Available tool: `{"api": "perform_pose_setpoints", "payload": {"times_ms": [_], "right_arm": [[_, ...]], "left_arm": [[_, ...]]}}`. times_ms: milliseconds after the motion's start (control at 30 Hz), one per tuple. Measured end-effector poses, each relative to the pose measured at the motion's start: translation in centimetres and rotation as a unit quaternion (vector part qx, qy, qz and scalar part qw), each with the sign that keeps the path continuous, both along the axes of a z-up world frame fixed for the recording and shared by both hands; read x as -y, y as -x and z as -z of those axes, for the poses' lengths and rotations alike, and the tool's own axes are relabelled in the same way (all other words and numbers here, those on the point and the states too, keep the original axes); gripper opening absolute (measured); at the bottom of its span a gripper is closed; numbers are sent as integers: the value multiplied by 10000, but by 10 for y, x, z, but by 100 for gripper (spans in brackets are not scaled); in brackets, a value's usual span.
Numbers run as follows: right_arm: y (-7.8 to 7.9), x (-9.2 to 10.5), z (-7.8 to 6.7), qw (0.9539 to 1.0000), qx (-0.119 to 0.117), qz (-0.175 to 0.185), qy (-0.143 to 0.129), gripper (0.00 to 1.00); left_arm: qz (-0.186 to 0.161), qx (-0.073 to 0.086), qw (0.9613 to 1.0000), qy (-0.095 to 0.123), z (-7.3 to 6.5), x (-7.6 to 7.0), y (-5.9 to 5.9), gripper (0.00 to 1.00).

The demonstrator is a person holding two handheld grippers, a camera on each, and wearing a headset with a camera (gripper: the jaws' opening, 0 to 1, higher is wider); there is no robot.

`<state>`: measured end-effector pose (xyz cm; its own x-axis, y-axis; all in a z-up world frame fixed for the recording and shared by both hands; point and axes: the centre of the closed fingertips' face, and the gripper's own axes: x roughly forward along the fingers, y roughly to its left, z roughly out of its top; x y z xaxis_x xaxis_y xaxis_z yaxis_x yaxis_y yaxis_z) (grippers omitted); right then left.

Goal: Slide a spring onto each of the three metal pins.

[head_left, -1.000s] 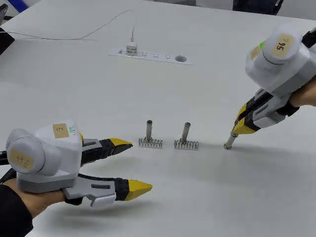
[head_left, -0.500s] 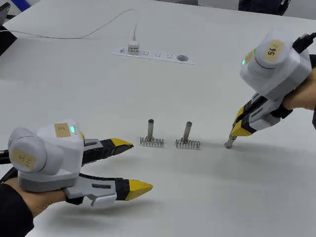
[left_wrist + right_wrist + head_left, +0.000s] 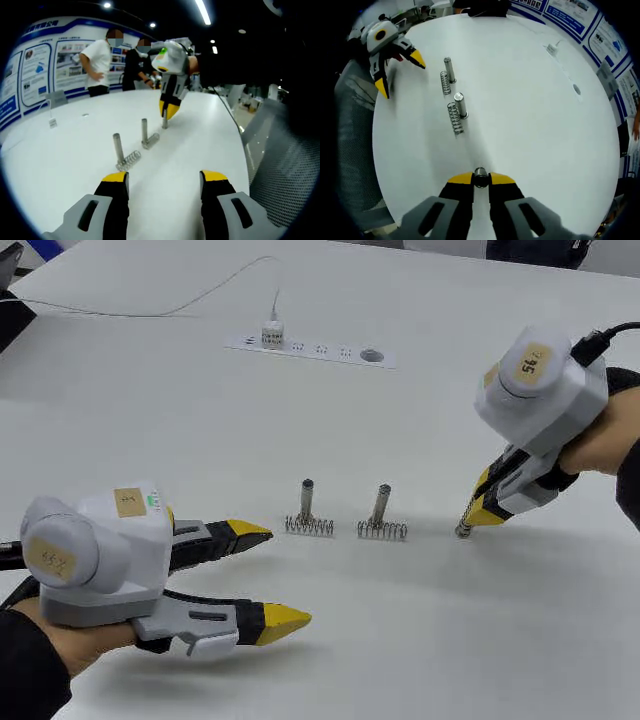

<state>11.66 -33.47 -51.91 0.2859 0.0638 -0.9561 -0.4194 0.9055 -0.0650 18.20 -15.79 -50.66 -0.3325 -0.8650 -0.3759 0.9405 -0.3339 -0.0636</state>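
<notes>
While the right gripper (image 3: 476,519) is pinching one pin (image 3: 480,176), the wide-open left gripper (image 3: 289,575) is facing two more pins (image 3: 307,496) (image 3: 381,500) and two springs (image 3: 308,527) (image 3: 383,531).

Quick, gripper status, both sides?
Left gripper: open, holding nothing.
Right gripper: closed on a pin.

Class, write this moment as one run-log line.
right gripper: shut on right pin | left gripper: open | left pin, middle pin: upright, bare | left spring, middle spring: flat at pin bases
</notes>
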Motion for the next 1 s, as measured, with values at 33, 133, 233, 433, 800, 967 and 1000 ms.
{"api": "perform_pose_setpoints", "payload": {"times_ms": [33, 133, 233, 433, 800, 967, 1000], "right_arm": [[0, 0, 1, 10000, -10, 4, -1, 12], [0, 0, 2, 10000, -40, 16, -4, 12], [2, -1, 6, 9999, -99, 2, 13, 12], [3, 0, 6, 9999, -147, 27, -7, 12], [5, -2, 6, 9998, -196, 18, -20, 13], [4, -4, 4, 9999, -155, 19, -53, 18], [4, -4, 4, 9999, -154, 18, -51, 18]], "left_arm": [[-2, 5, 10000, -2, 0, 0, 0, 58], [-6, -3, 10000, -1, 0, 0, 0, 58], [-3, 1, 10000, -5, 0, 0, 1, 58], [-2, -7, 10000, -7, 0, 0, 1, 58], [17, -6, 10000, -11, 1, 0, 1, 58], [15, -5, 10000, -16, 1, 0, 1, 58], [18, -4, 10000, -18, 1, 0, 1, 58]]}}
